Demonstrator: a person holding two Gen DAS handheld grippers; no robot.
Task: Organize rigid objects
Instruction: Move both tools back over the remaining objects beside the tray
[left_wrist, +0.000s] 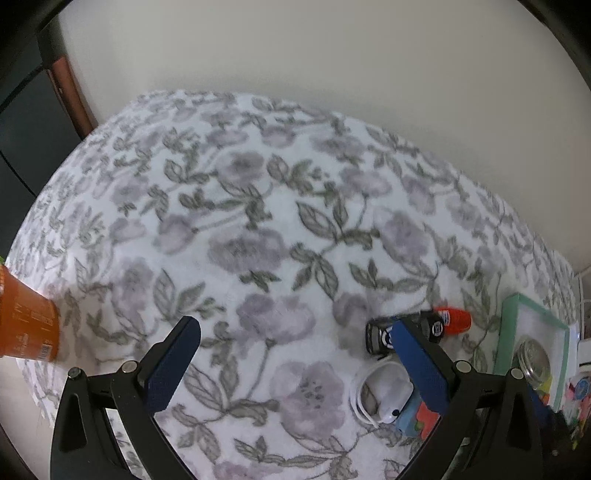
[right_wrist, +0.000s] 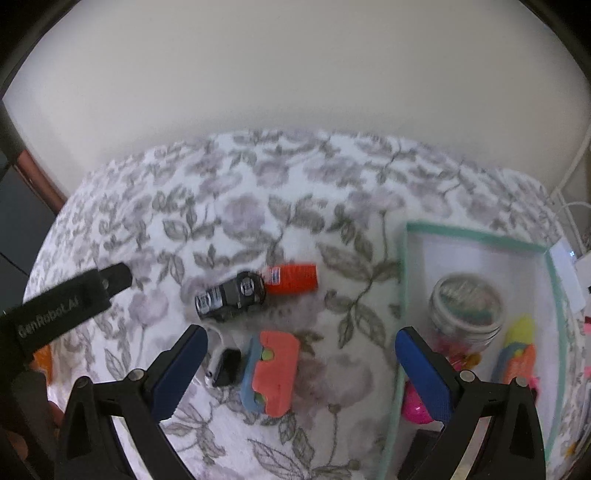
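Here both jaws open, empty; right gripper (right_wrist: 299, 345) above orange-blue block (right_wrist: 273, 373), beside tray (right_wrist: 404, 280).

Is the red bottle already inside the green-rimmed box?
No. In the right wrist view the red bottle lies on the flowered cloth, left of the green-rimmed box.

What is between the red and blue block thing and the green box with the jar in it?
Nothing but bare flowered cloth. In the right wrist view, the red and blue block lies left of the green box, with only cloth between them.
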